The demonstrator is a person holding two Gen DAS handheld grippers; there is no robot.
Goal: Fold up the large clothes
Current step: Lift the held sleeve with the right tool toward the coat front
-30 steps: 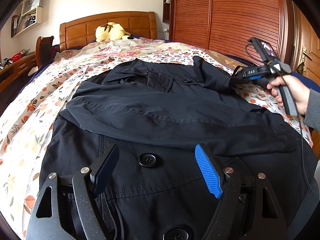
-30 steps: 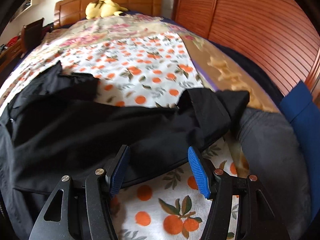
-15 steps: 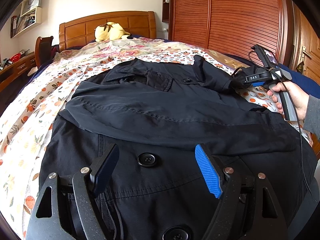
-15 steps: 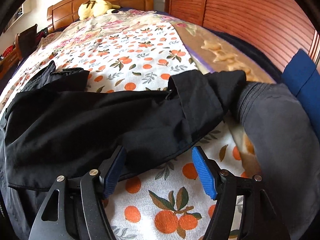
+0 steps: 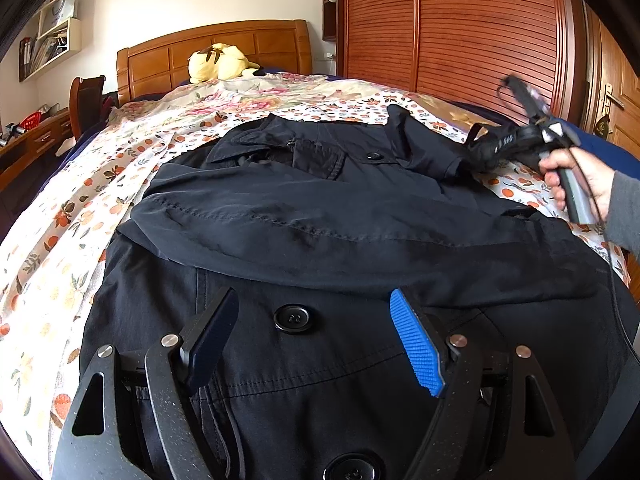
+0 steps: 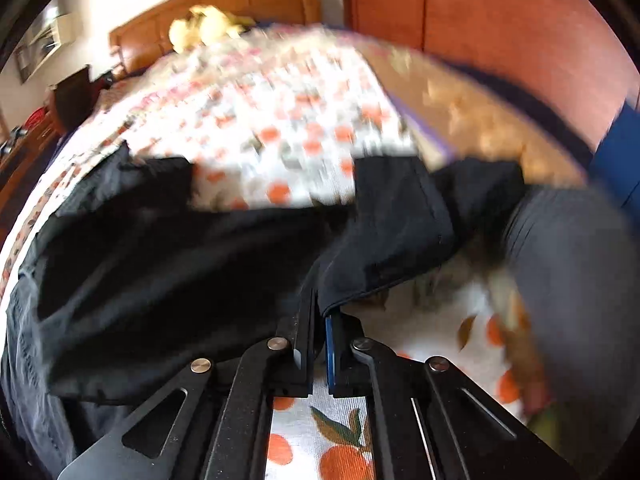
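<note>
A large black coat [image 5: 320, 216] lies spread on the bed, one sleeve folded across its chest. My left gripper [image 5: 316, 332] hovers open over the coat's front, a big black button [image 5: 293, 319] between its fingers, which touch nothing. In the left wrist view a hand holds my right gripper [image 5: 478, 152] at the coat's far right sleeve. The right wrist view, blurred, shows my right gripper [image 6: 322, 304] shut on the edge of that black sleeve [image 6: 384, 232] near the cuff.
The bed has an orange-patterned sheet [image 5: 80, 184] and a wooden headboard [image 5: 216, 52] with a yellow plush toy [image 5: 220, 62]. A louvred wooden wardrobe [image 5: 460, 28] stands along the right. A grey garment [image 6: 568, 280] lies right of the sleeve. A desk [image 5: 24, 148] stands left.
My right gripper moved in on the sleeve edge and its jaws went from open to shut on the cloth. The left gripper stayed still and open.
</note>
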